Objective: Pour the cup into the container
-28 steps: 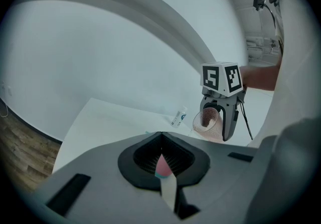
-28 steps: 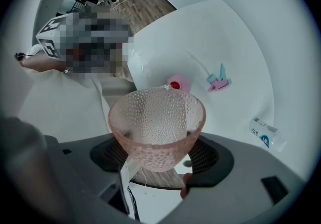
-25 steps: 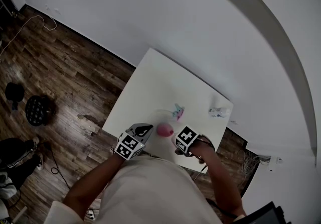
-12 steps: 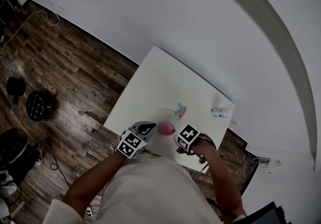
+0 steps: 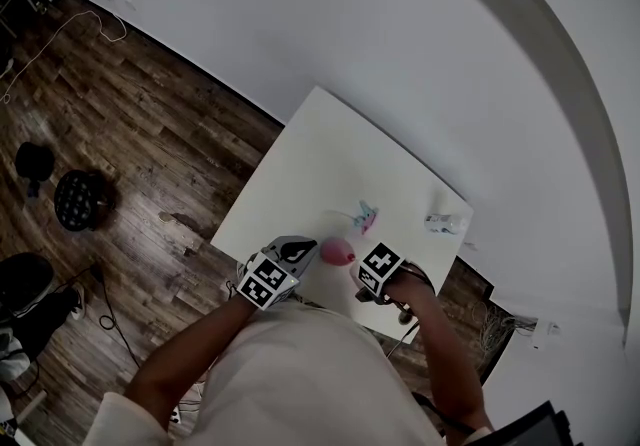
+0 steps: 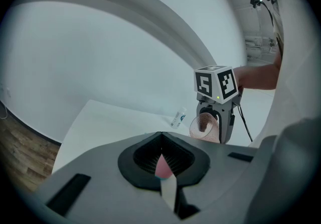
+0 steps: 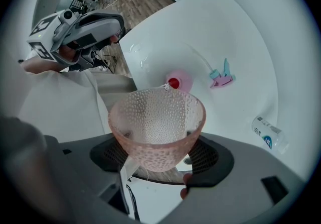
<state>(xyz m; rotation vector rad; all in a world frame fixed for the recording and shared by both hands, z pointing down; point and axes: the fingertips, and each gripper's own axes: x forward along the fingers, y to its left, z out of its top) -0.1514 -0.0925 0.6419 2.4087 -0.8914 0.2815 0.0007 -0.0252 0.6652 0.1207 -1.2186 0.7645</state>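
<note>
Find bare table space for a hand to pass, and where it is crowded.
Bare: the far half of the table, beyond the pink-and-teal toy; also the strip between the toy and the bottle. Crowded: the near edge, where the left gripper, the right gripper, the pink cup and the pink container cluster.

White table (image 5: 310,154): far half and left side bare, free to pass. Obstacles all in the near-right part. Small pink container (image 7: 176,81) stands straight ahead, just past the rim of the dimpled pink cup (image 7: 156,120), which fills my right gripper (image 7: 160,160) with no room left between the jaws. Pink-and-teal toy (image 7: 222,77) lies right of the container, with a bare strip between them. Clear bottle (image 7: 268,133) lies on its side further right, near the table edge, well apart from the toy. My left gripper (image 5: 300,256) sits close on the cup's left, narrow gap there. White wall (image 5: 400,54) closes off the table's far side.
</note>
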